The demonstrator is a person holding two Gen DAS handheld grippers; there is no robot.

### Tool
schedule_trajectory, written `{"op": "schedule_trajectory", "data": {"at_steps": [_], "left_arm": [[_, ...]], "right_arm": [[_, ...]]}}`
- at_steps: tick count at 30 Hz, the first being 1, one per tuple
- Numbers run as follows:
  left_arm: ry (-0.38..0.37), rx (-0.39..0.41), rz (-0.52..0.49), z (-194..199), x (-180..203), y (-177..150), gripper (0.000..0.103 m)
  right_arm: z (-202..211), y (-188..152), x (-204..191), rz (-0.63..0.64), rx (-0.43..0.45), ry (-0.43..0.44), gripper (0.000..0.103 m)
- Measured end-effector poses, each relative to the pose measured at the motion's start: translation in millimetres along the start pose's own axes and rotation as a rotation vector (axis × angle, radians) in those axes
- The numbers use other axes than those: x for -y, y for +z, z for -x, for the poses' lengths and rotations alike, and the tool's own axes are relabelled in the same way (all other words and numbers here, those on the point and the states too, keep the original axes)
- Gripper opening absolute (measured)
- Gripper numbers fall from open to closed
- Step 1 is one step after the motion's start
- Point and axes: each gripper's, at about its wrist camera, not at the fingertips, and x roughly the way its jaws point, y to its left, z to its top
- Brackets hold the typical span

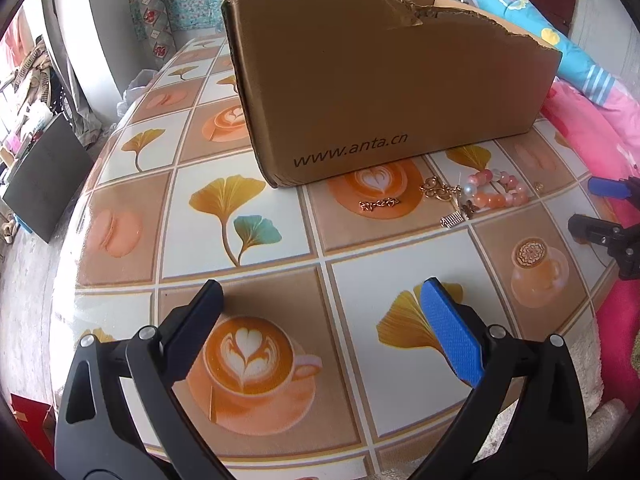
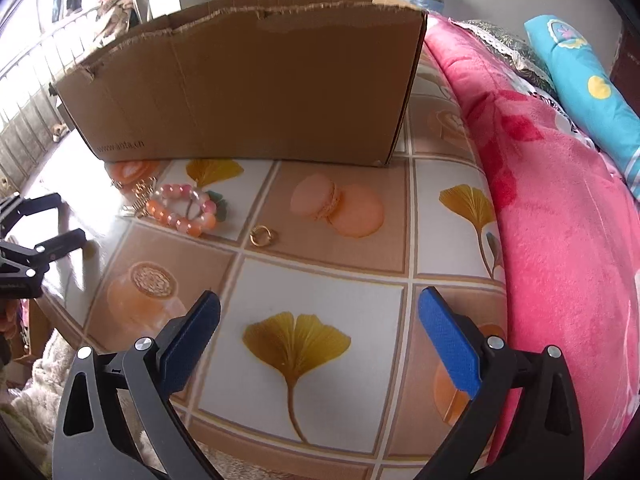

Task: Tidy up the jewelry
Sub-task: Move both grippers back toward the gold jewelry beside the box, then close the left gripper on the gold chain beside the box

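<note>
At centre right of the left wrist view, a bead bracelet (image 1: 496,194) and gold chains (image 1: 434,192) lie on the worktop (image 1: 280,248) just before a cardboard box (image 1: 380,92). A gold ring (image 2: 262,236) sits apart. Left gripper (image 1: 324,328) and right gripper (image 2: 320,336) both hang released, holding nothing.

The cardboard box (image 1: 384,80) carries "www.anta.cn" printed low on its side wall.

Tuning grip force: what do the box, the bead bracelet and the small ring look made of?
Box: corrugated cardboard, matte brown; fluting shows along its torn top edge. Bead bracelet: glossy translucent orange and pink beads, glass or plastic, can't tell which. Ring: shiny gold-toned metal, seemingly coiled wire.
</note>
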Motion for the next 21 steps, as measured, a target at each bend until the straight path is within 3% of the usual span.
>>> {"op": "schedule_trajectory", "data": {"at_steps": [6,10,15,21], "left_arm": [[0.003,0.008,-0.001,-1.0,-0.7,2.8,0.096],[0.0,0.062,-0.021,5.1,5.0,8.6,0.093],[-0.054,0.088,-0.019,3.6,10.7,26.0,0.057],[-0.083,0.059,-0.047,-7.1,23.8,38.1,0.04]], "right_arm": [[5.4,5.6,2.3,-0.068,0.096,0.121,0.094],[0.2,9.8,4.8,-0.089,0.115,0.141,0.079],[-1.0,10.5,2.4,-0.073,0.155,0.155,0.075],[-9.3,9.3,1.5,-0.067,0.148,0.154,0.074]]}}
